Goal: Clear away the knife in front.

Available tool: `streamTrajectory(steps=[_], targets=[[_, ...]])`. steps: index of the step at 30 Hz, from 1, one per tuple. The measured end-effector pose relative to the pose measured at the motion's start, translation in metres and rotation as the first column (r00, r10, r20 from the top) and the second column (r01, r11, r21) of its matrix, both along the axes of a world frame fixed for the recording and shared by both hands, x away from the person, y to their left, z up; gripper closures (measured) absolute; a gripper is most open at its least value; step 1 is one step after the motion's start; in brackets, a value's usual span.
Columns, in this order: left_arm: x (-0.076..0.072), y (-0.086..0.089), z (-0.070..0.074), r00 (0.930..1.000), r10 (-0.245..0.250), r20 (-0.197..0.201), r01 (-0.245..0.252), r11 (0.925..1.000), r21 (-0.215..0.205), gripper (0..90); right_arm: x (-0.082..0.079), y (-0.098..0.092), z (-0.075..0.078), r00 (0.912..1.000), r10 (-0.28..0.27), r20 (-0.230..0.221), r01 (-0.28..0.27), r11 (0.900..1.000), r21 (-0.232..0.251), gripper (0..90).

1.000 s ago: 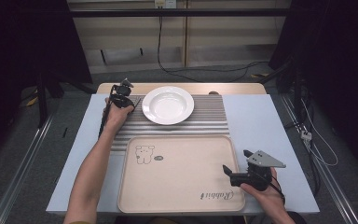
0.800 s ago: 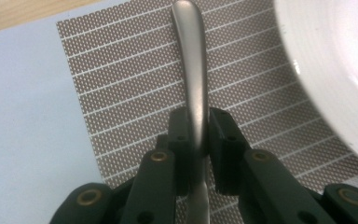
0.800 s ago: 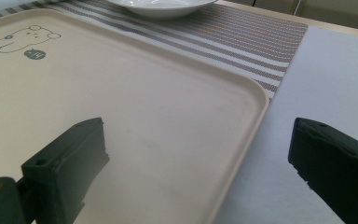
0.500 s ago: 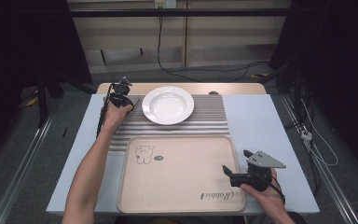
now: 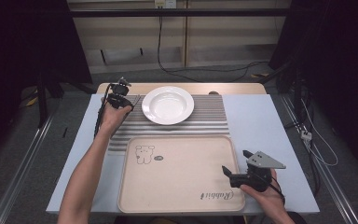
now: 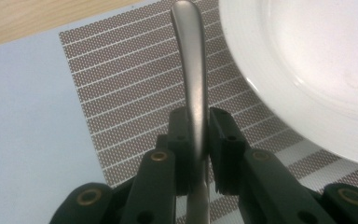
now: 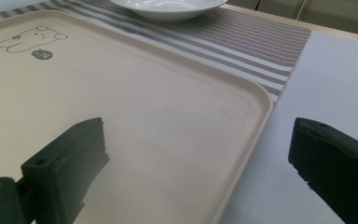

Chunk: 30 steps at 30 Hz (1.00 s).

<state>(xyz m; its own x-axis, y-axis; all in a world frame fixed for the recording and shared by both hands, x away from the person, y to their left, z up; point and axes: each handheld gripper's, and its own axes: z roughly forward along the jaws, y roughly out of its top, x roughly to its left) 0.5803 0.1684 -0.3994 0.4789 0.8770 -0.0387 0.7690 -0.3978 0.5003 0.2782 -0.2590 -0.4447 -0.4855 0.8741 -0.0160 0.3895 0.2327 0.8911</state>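
My left gripper (image 5: 120, 97) (image 6: 198, 133) is shut on the handle of a silver metal utensil (image 6: 191, 70); its working end is hidden below the jaws. It hangs over the left end of the striped placemat (image 5: 209, 119) (image 6: 130, 98), just left of the empty white plate (image 5: 168, 105) (image 6: 307, 65). My right gripper (image 5: 235, 164) (image 7: 200, 144) is open and low, its jaws astride the right rim of the beige tray (image 5: 182, 172) (image 7: 121, 93). Nothing is between them.
The tray carries a small bear drawing (image 5: 144, 154) and lies in front of the placemat on a pale blue mat (image 5: 261, 121). A wooden table strip (image 5: 233, 88) runs behind. Cables (image 5: 317, 144) lie on the floor to the right.
My left gripper has drifted slightly, rising a little with the utensil handle still clamped. The right gripper has stayed put.
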Motion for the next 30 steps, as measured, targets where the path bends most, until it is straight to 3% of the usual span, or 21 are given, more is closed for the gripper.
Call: streamTrajectory(steps=[5,8,17,24,28,30], targets=[[-0.005,0.002,0.005,0.9998,-0.017,0.014,0.017,0.9999,0.002,80.0,0.000,0.000,0.000,1.0000,-0.003,0.002,0.003,1.000,-0.002,4.4],[-0.010,0.004,0.007,0.9998,-0.003,0.017,0.003,0.9996,-0.027,80.0,0.000,0.000,0.000,1.0000,-0.004,0.000,0.004,1.000,-0.005,4.4],[-0.024,0.007,0.010,0.9994,-0.017,0.030,0.017,0.9999,-0.002,79.9,0.000,0.001,0.000,1.0000,0.001,0.000,-0.001,1.000,-0.004,4.4],[-0.035,0.008,0.012,0.9994,-0.014,0.030,0.015,0.9995,-0.027,80.0,0.000,0.001,0.000,1.0000,0.002,0.004,-0.002,1.000,-0.006,4.4],[-0.041,0.009,0.021,0.9988,-0.048,0.014,0.049,0.9965,-0.068,80.0,0.001,0.001,0.000,1.0000,-0.002,0.000,0.002,1.000,-0.008,4.4],[-0.045,0.006,0.025,0.9979,-0.060,0.025,0.061,0.9973,-0.040,80.0,0.000,0.001,0.000,1.0000,-0.002,0.001,0.002,1.000,-0.007,4.4]])
